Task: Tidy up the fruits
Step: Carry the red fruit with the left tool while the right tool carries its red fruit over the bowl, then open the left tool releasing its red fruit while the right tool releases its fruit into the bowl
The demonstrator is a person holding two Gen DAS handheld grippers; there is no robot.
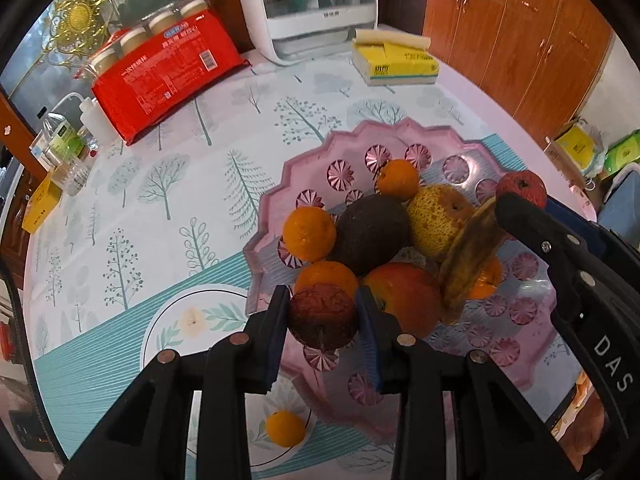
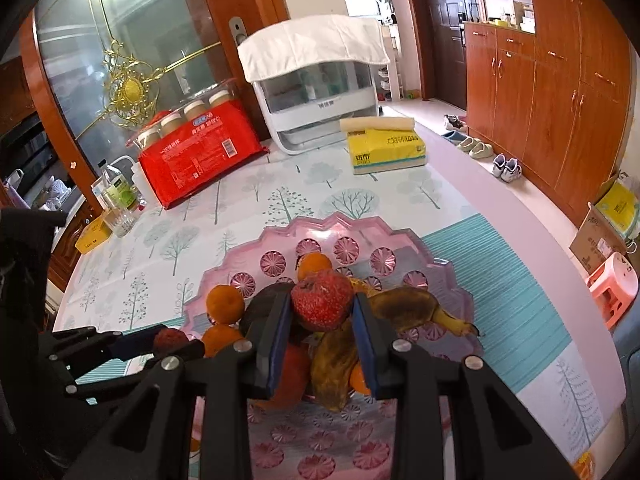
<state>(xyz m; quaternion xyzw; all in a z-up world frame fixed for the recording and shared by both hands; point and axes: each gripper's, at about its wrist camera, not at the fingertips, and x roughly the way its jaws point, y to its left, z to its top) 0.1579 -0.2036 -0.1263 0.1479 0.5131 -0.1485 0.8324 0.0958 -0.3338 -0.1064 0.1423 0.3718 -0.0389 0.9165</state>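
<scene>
Clamped between the left gripper (image 1: pixel 323 316) pads, a dark wrinkled fruit (image 1: pixel 322 317) hangs over the pink tray (image 1: pixel 304 168) piled with oranges; one orange (image 1: pixel 285 428) lies outside on the table. From the right wrist, the right gripper (image 2: pixel 322 312) pinches a red fruit (image 2: pixel 322 295) above the pile. Both are likely mid-placement; next, lower and release into free gaps.

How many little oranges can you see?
5: four on the pink tray, at and, and one on the table. More may hide underneath.
</scene>
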